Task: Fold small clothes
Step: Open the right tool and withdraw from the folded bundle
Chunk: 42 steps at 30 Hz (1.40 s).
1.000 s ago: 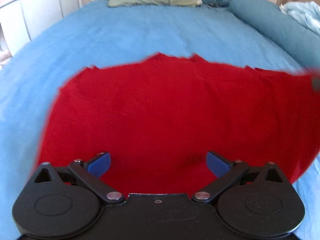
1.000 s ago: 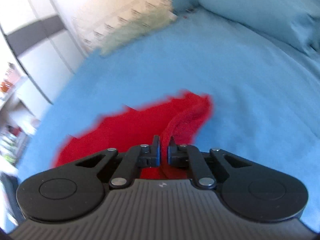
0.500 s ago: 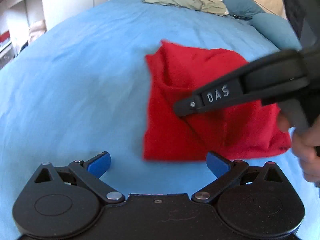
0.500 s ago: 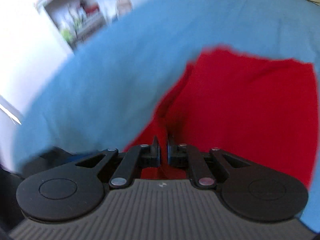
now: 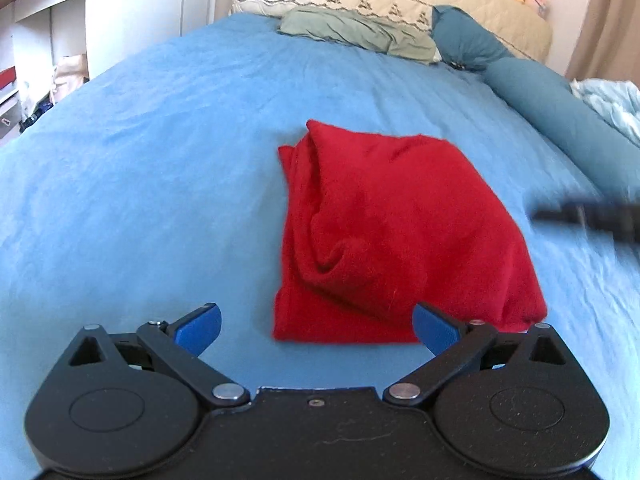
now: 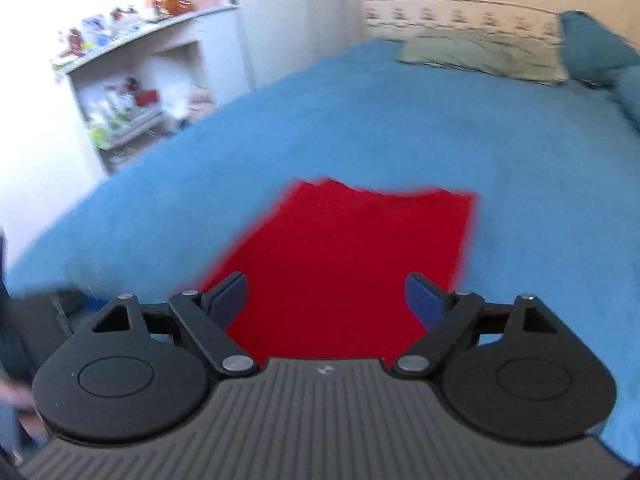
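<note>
A red garment (image 5: pixel 392 236) lies folded over on the blue bedspread (image 5: pixel 160 168), with a bulging crease along its left side. My left gripper (image 5: pixel 316 330) hovers open just short of its near edge, nothing between the blue pads. In the right wrist view the same red garment (image 6: pixel 344 256) lies flat below my right gripper (image 6: pixel 326 300), whose jaws are opening wide with no cloth pinched between them. A blurred dark part of the right gripper (image 5: pixel 588 218) shows at the right edge of the left wrist view.
Pillows (image 5: pixel 356 32) and a blue bolster (image 5: pixel 560 108) lie at the head of the bed. A pale crumpled cloth (image 5: pixel 612 100) sits far right. White shelves (image 6: pixel 124 92) with small items stand to the left of the bed.
The right gripper carried a flap of the red garment across to the left, folding it over, then let go and drew back to the right. The left gripper backed off the cloth.
</note>
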Tool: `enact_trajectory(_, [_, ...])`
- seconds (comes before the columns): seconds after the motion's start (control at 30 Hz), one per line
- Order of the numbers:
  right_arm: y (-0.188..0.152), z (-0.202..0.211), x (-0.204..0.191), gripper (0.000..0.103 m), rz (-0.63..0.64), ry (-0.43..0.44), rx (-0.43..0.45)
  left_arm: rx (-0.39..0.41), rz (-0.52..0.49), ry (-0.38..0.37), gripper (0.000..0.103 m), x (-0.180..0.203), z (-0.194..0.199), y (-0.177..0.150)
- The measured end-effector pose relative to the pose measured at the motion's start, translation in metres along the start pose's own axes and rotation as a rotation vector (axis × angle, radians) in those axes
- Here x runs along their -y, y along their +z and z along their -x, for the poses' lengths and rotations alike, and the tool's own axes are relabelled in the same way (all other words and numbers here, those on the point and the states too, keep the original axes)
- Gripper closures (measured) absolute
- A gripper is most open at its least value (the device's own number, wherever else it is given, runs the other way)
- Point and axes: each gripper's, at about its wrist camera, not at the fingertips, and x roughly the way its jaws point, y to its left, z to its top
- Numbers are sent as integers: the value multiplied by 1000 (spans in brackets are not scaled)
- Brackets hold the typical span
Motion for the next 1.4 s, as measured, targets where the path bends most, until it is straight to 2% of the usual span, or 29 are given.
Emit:
enact_trajectory(0.17, [-73,14,12,3,22,-114,-28,27,14,27,0,5,-1,9])
enact_trajectory(0.23, [-91,12,15,4,21,-140,-29,36,6,40,0,7,-5,13])
enact_trajectory(0.37, [-107,-6,24,9,-81,-177,-9,44,-9,107,0,2,-15,17])
enact_trajectory(0.4, [-109,-12,26,17,-94,-192,-13,40,-9,130,0,-2,-19,18])
enact_trajectory(0.43, [-113,-13,25,21,-89,-215,-11,35,-10,153,0,-7,-22,16])
enact_trajectory(0.5, [-115,-13,32,20,-84,-295,1,6,-13,197,0,-18,-28,10])
enact_trajectory(0.53, [-114,-16,35,19,-104,-303,4,-13,-13,200,0,-23,-31,5])
enact_trajectory(0.6, [-121,-18,49,18,-152,-273,-2,-40,-29,197,0,-30,-37,-8])
enact_trajectory(0.67, [-124,-20,54,18,-152,-262,6,-20,-56,204,0,-29,-35,-15])
enact_trajectory(0.8, [-122,-20,52,18,-113,-264,-7,-31,-60,215,0,-28,-35,-12])
enact_trajectory(0.87, [-116,-18,53,17,-101,-233,-17,-37,-60,206,1,-25,-31,-3])
enact_trajectory(0.97, [-110,0,59,16,-107,-144,-27,1,-101,219,1,-14,-13,18])
enact_trajectory(1.0, [-106,10,62,14,-106,-110,-16,16,-107,207,0,-10,-7,25])
enact_trajectory(1.03, [-100,18,64,7,-114,-83,-3,23,-104,179,0,-9,-1,36])
enact_trajectory(1.1, [-82,34,75,0,-147,-43,25,21,-76,106,0,-9,5,62])
enact_trajectory(1.2, [-46,42,87,0,-187,-18,45,-4,-39,40,0,-13,-1,99])
enact_trajectory(1.27, [-22,37,96,0,-220,4,17,-36,-28,1,0,-15,-12,117])
enact_trajectory(1.4, [11,7,116,0,-330,51,-40,-112,4,-26,0,-23,-50,130])
